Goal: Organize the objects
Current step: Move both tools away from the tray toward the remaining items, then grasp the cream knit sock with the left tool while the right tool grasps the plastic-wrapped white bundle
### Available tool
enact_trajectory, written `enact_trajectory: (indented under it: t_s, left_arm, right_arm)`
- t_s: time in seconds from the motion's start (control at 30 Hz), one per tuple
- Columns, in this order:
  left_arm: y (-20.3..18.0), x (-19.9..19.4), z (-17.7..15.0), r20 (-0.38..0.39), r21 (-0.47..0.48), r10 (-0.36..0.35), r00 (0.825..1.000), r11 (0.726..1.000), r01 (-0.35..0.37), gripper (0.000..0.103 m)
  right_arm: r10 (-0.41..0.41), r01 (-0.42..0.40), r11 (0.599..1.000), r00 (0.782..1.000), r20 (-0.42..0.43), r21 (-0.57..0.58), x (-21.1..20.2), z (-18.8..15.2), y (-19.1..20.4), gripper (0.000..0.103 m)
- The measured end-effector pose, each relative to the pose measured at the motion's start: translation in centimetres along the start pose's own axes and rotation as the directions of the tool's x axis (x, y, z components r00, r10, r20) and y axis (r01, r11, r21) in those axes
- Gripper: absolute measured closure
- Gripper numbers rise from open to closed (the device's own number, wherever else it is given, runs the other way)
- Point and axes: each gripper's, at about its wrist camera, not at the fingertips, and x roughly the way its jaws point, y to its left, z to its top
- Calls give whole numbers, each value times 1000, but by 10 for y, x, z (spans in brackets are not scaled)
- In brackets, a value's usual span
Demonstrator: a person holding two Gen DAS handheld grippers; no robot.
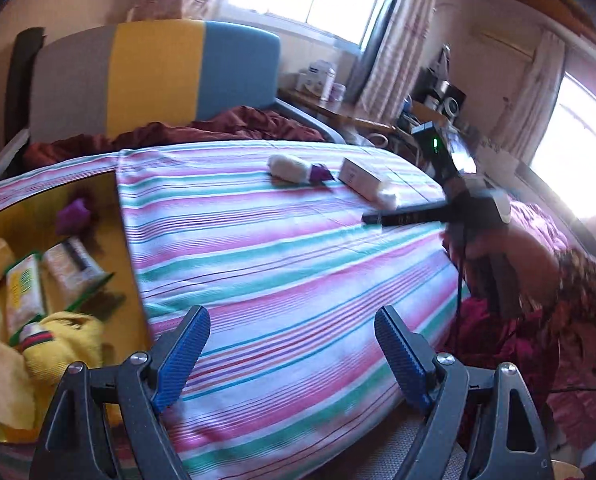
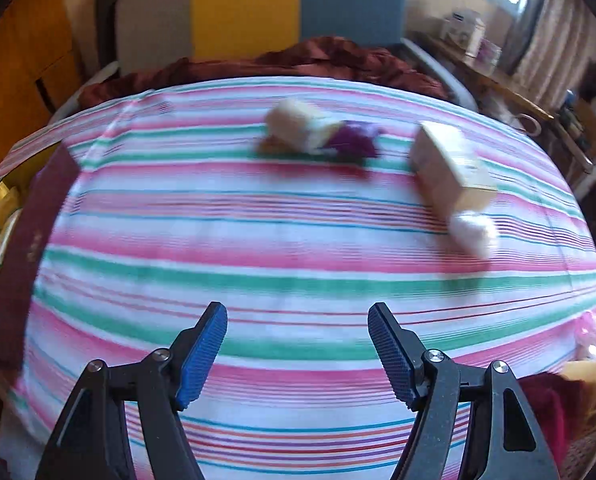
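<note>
- Blue ribbed pads of the left gripper [image 1: 291, 354] are standing spread with nothing between them, hovering over the near edge of the striped sheet [image 1: 281, 248]; judging by the empty jaws, it is free for another pickup.
- Likewise the right gripper [image 2: 298, 350] is holding its jaws apart and empty above the same sheet, pointing down toward the loose things farther up the bed, which suggests it is being lined up for one of them.
- Sitting at the left edge of the bed, the open box [image 1: 131, 240] is already holding packets, a yellow cloth and a small purple piece, so it is probably serving as the collecting place.
- Farther on, in the left wrist view, the right gripper's black finger [image 1: 406, 215] is reaching across the sheet, carried by a person's hand [image 1: 510, 264] in a patterned sleeve.
- Beyond it the cream carton [image 2: 452, 168] is lying on its side with a small white lump touching its near end; both are waiting loose on the sheet.
- To its left the pale roll [image 2: 293, 126] is lying with a purple piece against it, well apart from the box.
- At the far end, crumpled maroon bedding [image 2: 338, 60] is lying bunched below the grey, yellow and blue headboard [image 2: 257, 4].
</note>
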Motion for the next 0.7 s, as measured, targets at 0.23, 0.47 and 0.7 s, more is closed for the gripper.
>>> enact_trajectory:
  t_s: [0.23,0.47,0.7]
  left_arm:
    - [-13,23,-1,-61,6,-2,998,1000,2,18]
    - [-24,41,-1,-104,37,9,995,999,-5,18]
    - [-36,64,1,-145,26,-5,989,1000,9,18]
  right_arm:
    - [-124,113,989,985,121,96,6,31,-85,11]
    - [-68,45,978,992,108,205,47,37,-131,16]
    - [-1,-4,981,1000,27,196,79,41,-128,40]
